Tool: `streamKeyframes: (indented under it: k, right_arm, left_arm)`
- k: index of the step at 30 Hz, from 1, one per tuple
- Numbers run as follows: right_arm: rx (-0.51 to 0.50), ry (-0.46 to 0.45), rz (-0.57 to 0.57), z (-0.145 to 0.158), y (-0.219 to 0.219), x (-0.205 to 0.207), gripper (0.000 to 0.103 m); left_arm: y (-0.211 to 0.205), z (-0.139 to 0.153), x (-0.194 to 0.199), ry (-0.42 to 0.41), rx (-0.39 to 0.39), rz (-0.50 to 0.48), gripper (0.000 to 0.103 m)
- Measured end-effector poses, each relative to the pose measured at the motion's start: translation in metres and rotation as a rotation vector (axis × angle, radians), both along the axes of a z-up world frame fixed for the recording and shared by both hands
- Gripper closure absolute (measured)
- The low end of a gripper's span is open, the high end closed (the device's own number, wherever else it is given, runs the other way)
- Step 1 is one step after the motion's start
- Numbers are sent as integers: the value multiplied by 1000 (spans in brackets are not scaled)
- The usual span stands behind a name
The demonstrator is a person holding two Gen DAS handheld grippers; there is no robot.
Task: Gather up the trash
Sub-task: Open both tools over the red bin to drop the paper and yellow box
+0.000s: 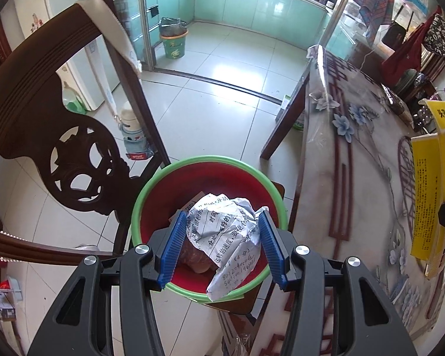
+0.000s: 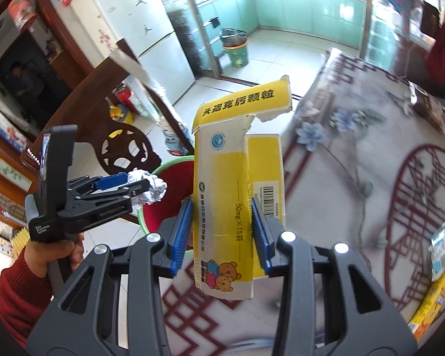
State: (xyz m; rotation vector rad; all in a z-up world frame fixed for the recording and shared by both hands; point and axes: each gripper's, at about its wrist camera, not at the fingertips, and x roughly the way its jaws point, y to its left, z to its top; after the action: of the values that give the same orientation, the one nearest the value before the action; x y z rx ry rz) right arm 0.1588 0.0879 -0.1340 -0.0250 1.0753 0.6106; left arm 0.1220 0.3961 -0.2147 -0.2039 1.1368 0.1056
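Observation:
My left gripper is shut on a crumpled ball of printed paper and hangs right over a red waste bin with a green rim. Other scraps lie in the bin under the paper. The right wrist view shows that same left gripper from the side, held by a hand in a red sleeve, with the paper ball sticking out above the bin. My right gripper is shut on a torn yellow medicine box held upright over the table. The box also shows at the right edge of the left wrist view.
A dark carved wooden chair stands left of the bin. The table with a floral plastic cover lies to its right. A snack packet and a yellow pack lie on the table. A green bin stands in the kitchen doorway.

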Motion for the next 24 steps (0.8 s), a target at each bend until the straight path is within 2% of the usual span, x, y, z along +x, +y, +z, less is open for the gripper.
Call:
streamKeyframes:
  k: [14,24]
  right_arm:
    - [-1,25,138,-13,61,7,64]
    - [-29,41,198,-26,86,5,64]
  left_arm:
    - [22,-17,-1,37,3,58,55]
    - [30,-28,6,61,9,68,55]
